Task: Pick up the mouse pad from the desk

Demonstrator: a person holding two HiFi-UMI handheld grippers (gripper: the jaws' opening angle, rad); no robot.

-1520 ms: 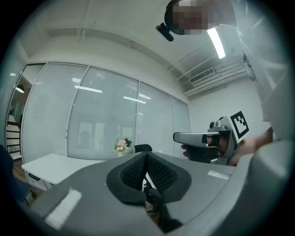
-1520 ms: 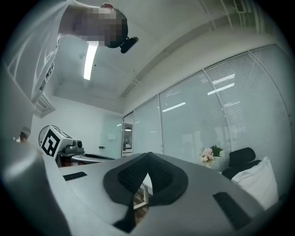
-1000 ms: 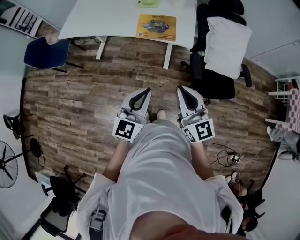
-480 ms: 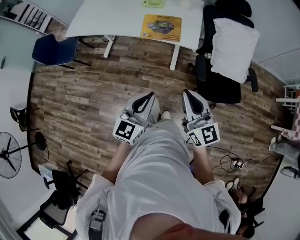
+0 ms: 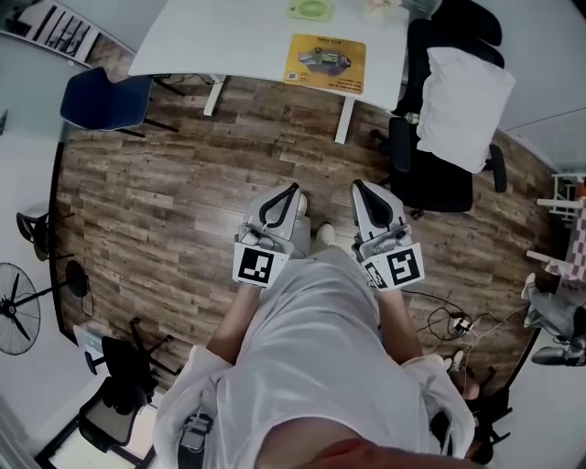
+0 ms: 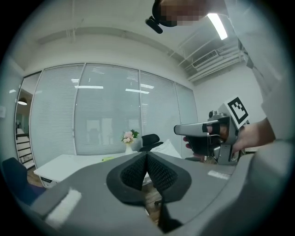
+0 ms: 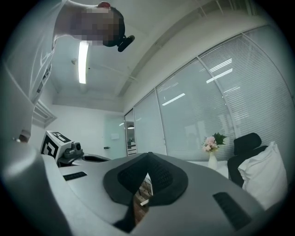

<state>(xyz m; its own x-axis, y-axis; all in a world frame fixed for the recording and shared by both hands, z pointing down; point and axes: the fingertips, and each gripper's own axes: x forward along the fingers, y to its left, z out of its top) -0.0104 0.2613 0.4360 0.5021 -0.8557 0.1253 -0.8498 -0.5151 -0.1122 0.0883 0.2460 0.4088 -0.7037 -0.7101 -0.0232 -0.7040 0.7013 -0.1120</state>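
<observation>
The mouse pad [image 5: 328,62], yellow with a printed picture, lies flat near the front edge of the white desk [image 5: 229,41] at the top of the head view. Both grippers are held side by side in front of the person's body, over the wooden floor and well short of the desk. My left gripper [image 5: 291,190] is shut with nothing in it; its tips meet in the left gripper view [image 6: 147,154]. My right gripper [image 5: 358,186] is likewise shut and empty [image 7: 148,156]. Both point roughly level towards the desk.
A black office chair with a white pillow [image 5: 458,92] stands right of the desk, and a blue chair [image 5: 101,99] to its left. A green item [image 5: 311,9] and a vase of flowers [image 6: 129,138] are on the desk. Cables [image 5: 453,322] lie on the floor at right; a fan [image 5: 14,307] stands at left.
The desk and mouse pad have slid lower and rightward in the head view as the person moves closer. Both grippers stayed shut and kept their side-by-side pose.
</observation>
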